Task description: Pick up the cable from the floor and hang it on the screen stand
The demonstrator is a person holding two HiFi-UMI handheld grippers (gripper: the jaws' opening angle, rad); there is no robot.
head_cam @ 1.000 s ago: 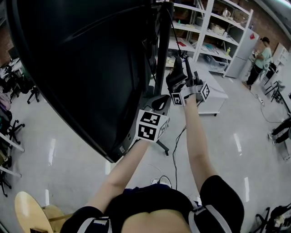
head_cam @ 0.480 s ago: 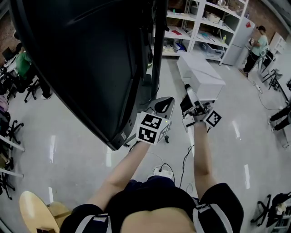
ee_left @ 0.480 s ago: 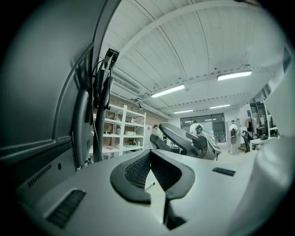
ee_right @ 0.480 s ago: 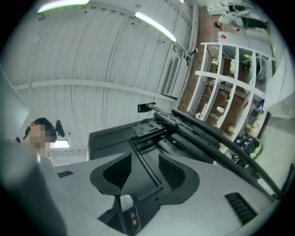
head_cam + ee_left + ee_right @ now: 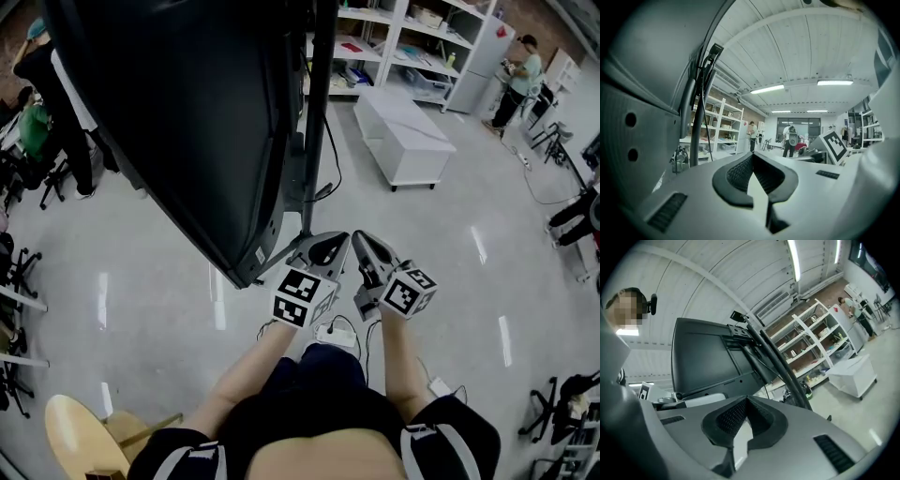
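Observation:
A big black screen (image 5: 178,112) on a dark stand pole (image 5: 320,103) fills the upper left of the head view. A thin black cable (image 5: 330,164) hangs down along the pole; it also shows as the cable (image 5: 785,373) in the right gripper view. My left gripper (image 5: 323,251) and right gripper (image 5: 366,251) are side by side low in front of my body, below the screen's corner and away from the stand. The left gripper (image 5: 752,157) is shut with nothing in it. The right gripper (image 5: 746,401) is shut too, also on nothing.
A white power strip (image 5: 335,335) with leads lies on the floor by my feet. A white low cabinet (image 5: 403,136) stands behind the stand, with shelving (image 5: 394,47) beyond. People stand at far right (image 5: 520,70) and far left (image 5: 56,84). A wooden stool (image 5: 70,436) is at bottom left.
Both grippers have come down and back from beside the stand pole toward my body. The right gripper, earlier raised at the pole, now sits low with its jaws shut.

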